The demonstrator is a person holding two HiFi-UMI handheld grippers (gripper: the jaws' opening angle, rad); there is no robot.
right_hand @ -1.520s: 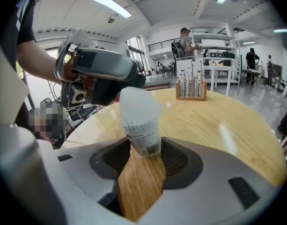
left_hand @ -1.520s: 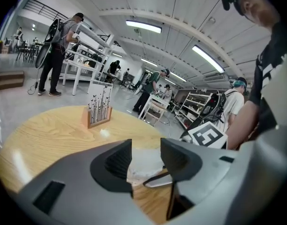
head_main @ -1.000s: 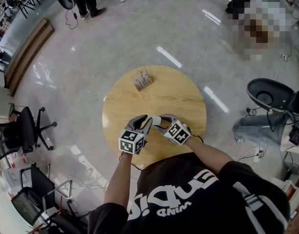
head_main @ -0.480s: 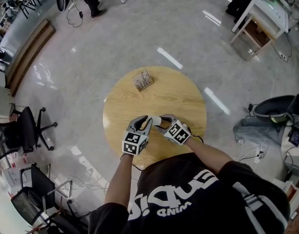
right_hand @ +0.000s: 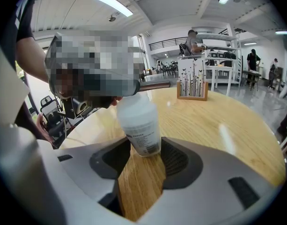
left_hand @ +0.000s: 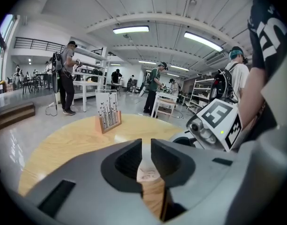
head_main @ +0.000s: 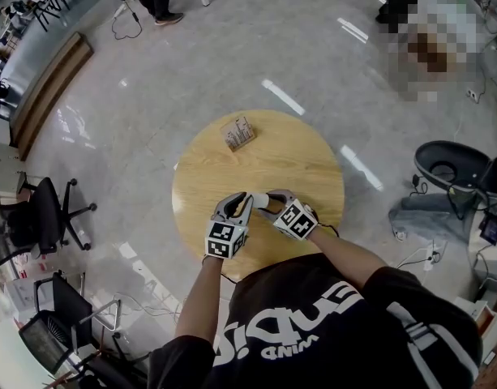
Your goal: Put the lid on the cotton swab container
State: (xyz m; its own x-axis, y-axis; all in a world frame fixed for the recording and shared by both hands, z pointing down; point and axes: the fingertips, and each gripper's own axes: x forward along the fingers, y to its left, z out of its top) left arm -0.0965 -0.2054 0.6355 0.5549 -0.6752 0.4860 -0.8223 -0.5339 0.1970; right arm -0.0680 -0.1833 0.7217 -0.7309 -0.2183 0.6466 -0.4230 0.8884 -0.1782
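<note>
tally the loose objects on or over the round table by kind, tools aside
white container: 1
wooden card stand: 1
pale flat piece, maybe the lid: 1
total: 3

1. Container (right_hand: 138,118): white, translucent, labelled, tilted, clamped between right gripper (right_hand: 144,148) jaws.
2. Lid (left_hand: 148,172): pale sliver filling the narrow gap of left gripper (left_hand: 146,145) jaws, which have just been closing.
</note>
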